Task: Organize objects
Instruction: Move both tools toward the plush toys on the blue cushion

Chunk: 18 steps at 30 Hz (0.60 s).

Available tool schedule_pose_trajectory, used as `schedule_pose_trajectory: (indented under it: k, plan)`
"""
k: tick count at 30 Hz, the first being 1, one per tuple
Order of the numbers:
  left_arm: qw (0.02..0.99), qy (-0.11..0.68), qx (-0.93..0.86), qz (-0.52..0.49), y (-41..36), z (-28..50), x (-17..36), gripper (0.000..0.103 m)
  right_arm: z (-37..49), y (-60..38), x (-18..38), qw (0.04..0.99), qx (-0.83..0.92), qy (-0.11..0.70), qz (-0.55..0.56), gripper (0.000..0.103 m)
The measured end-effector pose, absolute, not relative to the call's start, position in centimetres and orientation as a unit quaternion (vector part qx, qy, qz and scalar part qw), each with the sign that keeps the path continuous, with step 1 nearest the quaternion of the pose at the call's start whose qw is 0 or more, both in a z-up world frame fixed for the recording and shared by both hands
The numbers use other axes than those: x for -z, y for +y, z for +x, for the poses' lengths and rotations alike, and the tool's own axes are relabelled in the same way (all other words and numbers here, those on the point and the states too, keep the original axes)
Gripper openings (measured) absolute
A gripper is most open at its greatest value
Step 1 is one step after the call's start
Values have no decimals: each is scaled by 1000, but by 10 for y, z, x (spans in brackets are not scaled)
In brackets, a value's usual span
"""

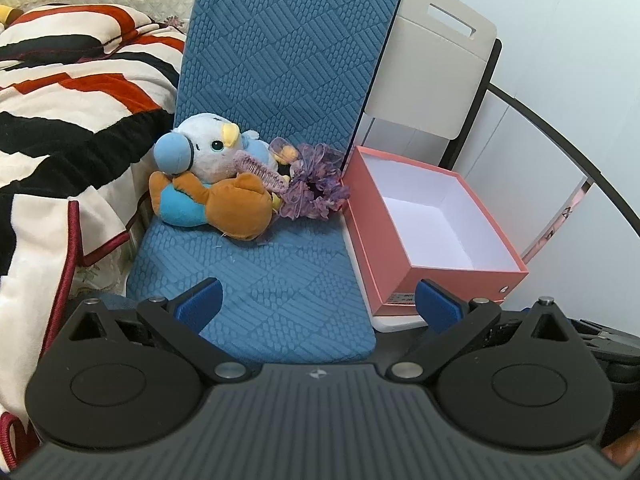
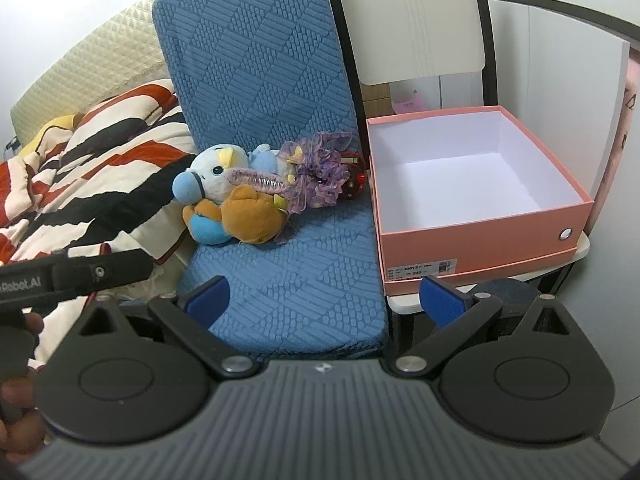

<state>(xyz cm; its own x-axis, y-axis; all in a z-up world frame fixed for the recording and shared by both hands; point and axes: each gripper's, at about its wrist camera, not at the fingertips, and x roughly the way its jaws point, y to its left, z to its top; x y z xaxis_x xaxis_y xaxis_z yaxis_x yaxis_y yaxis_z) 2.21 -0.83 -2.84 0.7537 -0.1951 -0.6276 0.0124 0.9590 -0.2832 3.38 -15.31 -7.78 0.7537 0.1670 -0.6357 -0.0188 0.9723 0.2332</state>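
A plush bird [image 1: 208, 176] [image 2: 228, 200] in blue, white and orange lies on a blue chair cushion [image 1: 260, 280] [image 2: 304, 272]. A pink comb [image 1: 262, 174] [image 2: 260, 180] rests across it. A purple scrunchie [image 1: 312, 184] [image 2: 320, 172] lies beside it, with a small red object [image 2: 354, 186] behind. An open, empty pink box [image 1: 432, 216] [image 2: 476, 184] stands to the right. My left gripper [image 1: 320, 300] and right gripper [image 2: 326, 300] are both open and empty, held near the cushion's front edge.
A striped red, black and white blanket [image 1: 60, 120] [image 2: 92, 176] lies on the bed at left. A white chair [image 1: 436, 68] [image 2: 416, 28] bears the box. The left gripper's body [image 2: 72, 272] shows at the left of the right wrist view.
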Motion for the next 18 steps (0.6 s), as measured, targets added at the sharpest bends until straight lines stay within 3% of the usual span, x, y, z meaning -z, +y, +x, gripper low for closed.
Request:
schedule_pose_trajectory:
  k: [18]
  plan:
    - [924,357,38,-135,3,29,41,103,51,-143,93,918,-76,376,100,103]
